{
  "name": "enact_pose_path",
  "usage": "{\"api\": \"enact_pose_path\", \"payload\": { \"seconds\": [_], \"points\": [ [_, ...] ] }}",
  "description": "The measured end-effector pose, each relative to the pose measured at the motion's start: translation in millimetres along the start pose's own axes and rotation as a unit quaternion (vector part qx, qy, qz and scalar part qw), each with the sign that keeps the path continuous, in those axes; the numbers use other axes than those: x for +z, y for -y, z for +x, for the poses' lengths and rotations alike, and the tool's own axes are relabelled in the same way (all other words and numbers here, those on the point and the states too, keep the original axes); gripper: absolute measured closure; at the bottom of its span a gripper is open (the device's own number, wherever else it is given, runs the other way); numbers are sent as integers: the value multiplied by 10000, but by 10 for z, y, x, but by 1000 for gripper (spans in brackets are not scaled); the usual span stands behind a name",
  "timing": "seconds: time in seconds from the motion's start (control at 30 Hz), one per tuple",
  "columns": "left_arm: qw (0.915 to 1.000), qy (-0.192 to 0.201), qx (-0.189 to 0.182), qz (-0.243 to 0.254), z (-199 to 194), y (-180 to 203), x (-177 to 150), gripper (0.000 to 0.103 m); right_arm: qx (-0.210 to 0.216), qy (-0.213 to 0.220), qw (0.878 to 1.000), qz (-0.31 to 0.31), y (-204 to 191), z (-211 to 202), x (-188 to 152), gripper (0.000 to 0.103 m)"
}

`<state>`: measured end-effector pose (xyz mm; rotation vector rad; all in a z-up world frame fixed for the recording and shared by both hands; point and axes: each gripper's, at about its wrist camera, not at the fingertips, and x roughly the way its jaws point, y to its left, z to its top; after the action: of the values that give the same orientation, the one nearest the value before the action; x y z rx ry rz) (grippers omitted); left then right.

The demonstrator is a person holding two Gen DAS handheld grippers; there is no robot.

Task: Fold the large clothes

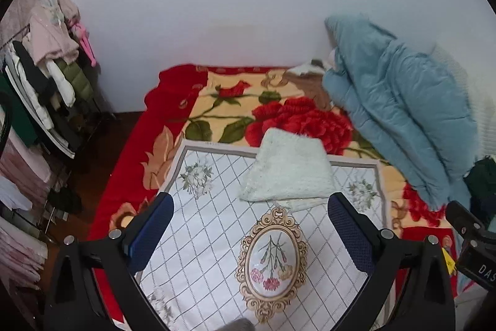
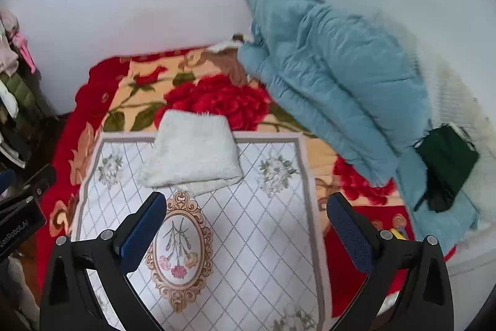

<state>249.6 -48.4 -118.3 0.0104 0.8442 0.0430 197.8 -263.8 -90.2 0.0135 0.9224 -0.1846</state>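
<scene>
- The left gripper (image 1: 249, 208) has its jaws spread wide, holding nothing and touching nothing; it hangs above the mat (image 1: 217, 238).
- The right gripper (image 2: 246, 207) is likewise wide apart and empty, over the same mat (image 2: 263, 238).
- The white garment (image 1: 286, 169) lies folded at the mat's far edge, partly over the blanket (image 1: 217, 101), ahead of both grippers.
- A blue quilt (image 2: 334, 76) is heaped at the right, with a dark green item (image 2: 446, 163), perhaps clothing, beside it.
</scene>
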Motion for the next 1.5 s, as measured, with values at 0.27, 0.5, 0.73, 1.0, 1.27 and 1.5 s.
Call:
{"api": "enact_pose_path", "payload": {
  "seconds": [0.27, 0.5, 0.73, 1.0, 1.27, 1.5],
  "points": [
    [9997, 211, -38, -110, -802, -40, -47, 1, 98, 400, 9991, -83, 49, -1283, -105, 0],
    [9993, 365, 22, -116, -1228, 5, -123, 1, 246, 627, 9977, -89, 158, -1929, -200, 0],
    [9988, 435, 43, -200, -1426, 2, -203, 1, 293, 769, 9965, -160, 216, -2207, -275, 0],
    [9986, 474, 37, -230, -1526, 28, -253, 0, 230, 820, 9960, -275, 242, -2316, -296, 0],
    [9983, 530, 123, -211, -1575, 23, -257, 0, 249, 799, 9961, -281, 271, -2274, -268, 0],
    [9981, 572, 146, -194, -1648, 20, -246, 0, 265, 829, 9957, -318, 282, -2258, -225, 0]
  ]
}}
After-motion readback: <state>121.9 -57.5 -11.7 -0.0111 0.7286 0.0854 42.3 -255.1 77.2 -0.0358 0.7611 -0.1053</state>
